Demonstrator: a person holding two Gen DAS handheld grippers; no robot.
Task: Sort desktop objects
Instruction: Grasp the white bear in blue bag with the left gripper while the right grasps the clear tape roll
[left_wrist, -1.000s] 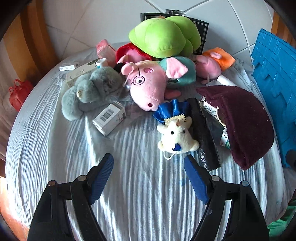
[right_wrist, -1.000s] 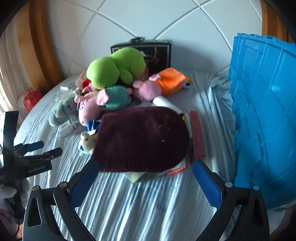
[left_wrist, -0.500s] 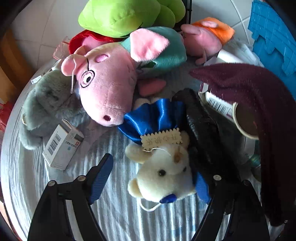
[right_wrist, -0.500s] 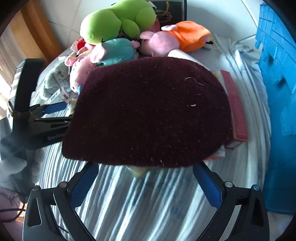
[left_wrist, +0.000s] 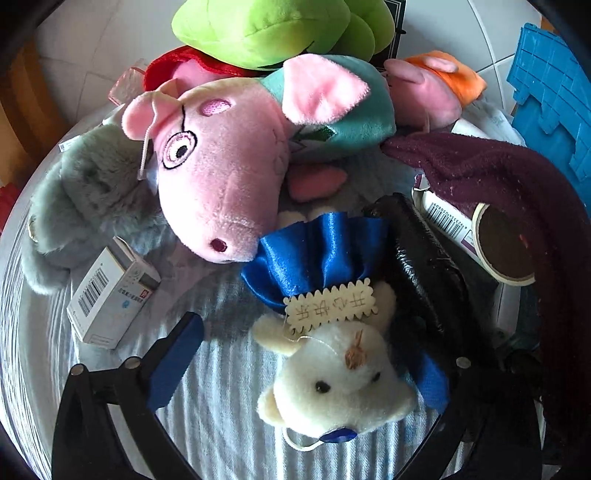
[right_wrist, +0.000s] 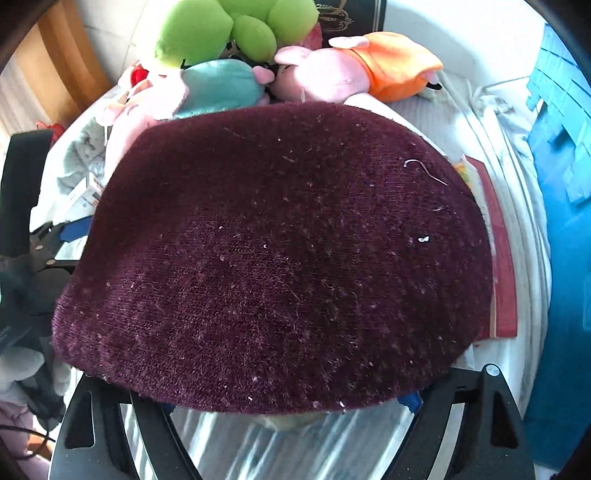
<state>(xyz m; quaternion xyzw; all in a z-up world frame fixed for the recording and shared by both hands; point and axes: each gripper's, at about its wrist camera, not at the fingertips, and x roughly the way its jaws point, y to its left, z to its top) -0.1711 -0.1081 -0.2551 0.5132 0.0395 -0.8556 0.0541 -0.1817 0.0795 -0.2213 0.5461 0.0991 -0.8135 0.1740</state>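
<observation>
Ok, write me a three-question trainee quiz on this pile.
1. True or false: the white bear wears a red ruffle.
2. What drapes over the barcoded tube? A maroon hat; B grey plush; C white box.
3. What colour is the crate at the right edge?
Key: 1 false, the ruffle is blue; 2 A; 3 blue.

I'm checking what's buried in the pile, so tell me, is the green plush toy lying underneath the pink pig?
No, the green plush toy sits on top of the heap, above and behind the pink pig.
</observation>
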